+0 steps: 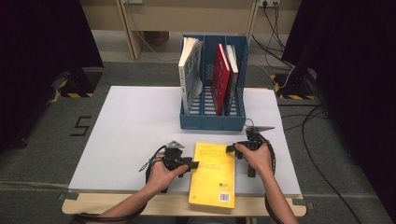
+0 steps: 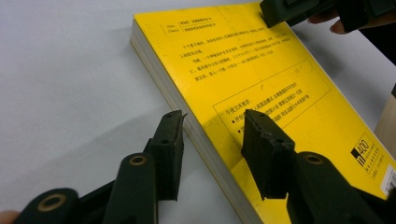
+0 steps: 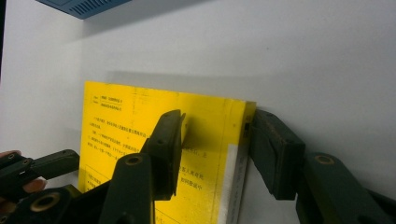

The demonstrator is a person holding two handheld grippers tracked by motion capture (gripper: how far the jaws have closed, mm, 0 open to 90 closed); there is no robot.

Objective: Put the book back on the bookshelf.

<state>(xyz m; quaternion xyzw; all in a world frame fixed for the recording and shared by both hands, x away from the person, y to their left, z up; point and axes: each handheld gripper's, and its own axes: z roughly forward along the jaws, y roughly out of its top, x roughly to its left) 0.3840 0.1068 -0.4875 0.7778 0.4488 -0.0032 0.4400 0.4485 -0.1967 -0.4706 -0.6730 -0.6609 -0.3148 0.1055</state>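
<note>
The left gripper (image 2: 212, 128) is seen with its jaws spread astride the yellow book's (image 1: 213, 173) left edge, one pad above the cover, one beside the pages, neither pressing. The right gripper (image 3: 217, 135) is likewise held open across the book's right edge. Both forearms are brought in low from the near side. The book is laid flat on the white table (image 1: 130, 126), before the blue file rack (image 1: 213, 119), whose upright books are shown from above.
</note>
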